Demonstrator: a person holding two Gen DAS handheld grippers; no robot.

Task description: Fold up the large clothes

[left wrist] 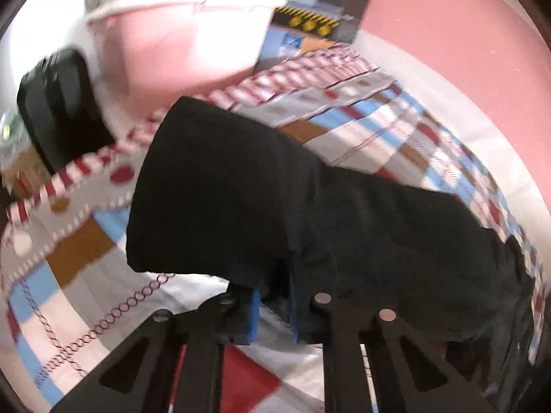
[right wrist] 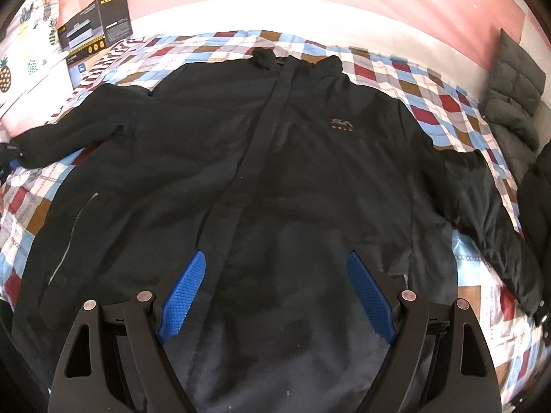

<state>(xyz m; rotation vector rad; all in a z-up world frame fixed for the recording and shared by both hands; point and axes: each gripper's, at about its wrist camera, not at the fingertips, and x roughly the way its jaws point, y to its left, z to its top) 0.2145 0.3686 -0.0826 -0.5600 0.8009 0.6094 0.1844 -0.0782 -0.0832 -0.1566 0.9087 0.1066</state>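
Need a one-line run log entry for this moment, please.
step: fold sleeve | left gripper: shut on black jacket sleeve cuff | right gripper: open above jacket hem | surface: checked patchwork quilt

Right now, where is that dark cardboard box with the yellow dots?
In the right wrist view the box sits at the top left, at the bed's far corner beside the pineapple-print pillow, beyond the black jacket sleeve.

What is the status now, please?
Left gripper shut on jacket sleeve. Right gripper open above jacket. Nothing blocking.
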